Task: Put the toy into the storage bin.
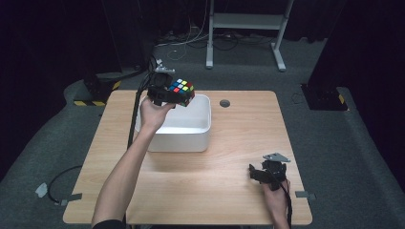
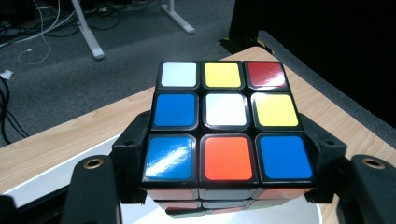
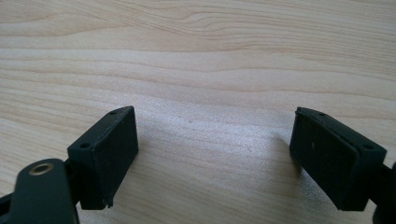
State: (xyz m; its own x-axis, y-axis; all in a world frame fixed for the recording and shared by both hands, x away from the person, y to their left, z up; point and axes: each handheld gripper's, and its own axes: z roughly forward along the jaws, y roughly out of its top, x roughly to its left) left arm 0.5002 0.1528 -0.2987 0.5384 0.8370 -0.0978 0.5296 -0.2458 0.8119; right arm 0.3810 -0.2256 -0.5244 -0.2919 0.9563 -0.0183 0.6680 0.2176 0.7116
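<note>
Largest first: a pale wooden worktop (image 1: 229, 191), square-cornered, standing on grey carpet against a dark backdrop, with a small round cable hole near its far edge.

Next, a white rectangular bin (image 1: 191, 136) on the worktop's far-left part, open at the top, apparently with nothing lying on its pale floor.

Then the Rubik's cube (image 1: 181, 91), scrambled (white, yellow and red along the far row of its upper face, blue, white, yellow across the middle, blue, orange, blue nearest), held up in the air directly above the bin's far-left corner, tilted a little.

Clamped on it from two opposite sides: the left hand-held gripper (image 2: 226, 186), jaws pressed against the cube's left and right faces, carried by the left hand (image 1: 154, 114) over the bin's left rim.

Well apart, at the near-right of the worktop: the right hand-held gripper (image 3: 215, 154), jaws spread wide with only bare wood grain between them, resting low and idle.

Deciding relation, as a judgement: cube straight above the bin's open mouth, bin directly below the left hand-held gripper, so a lowering and release would likely land it inside; left hand far nearer than the right. No long axis to mind on a cube.
</note>
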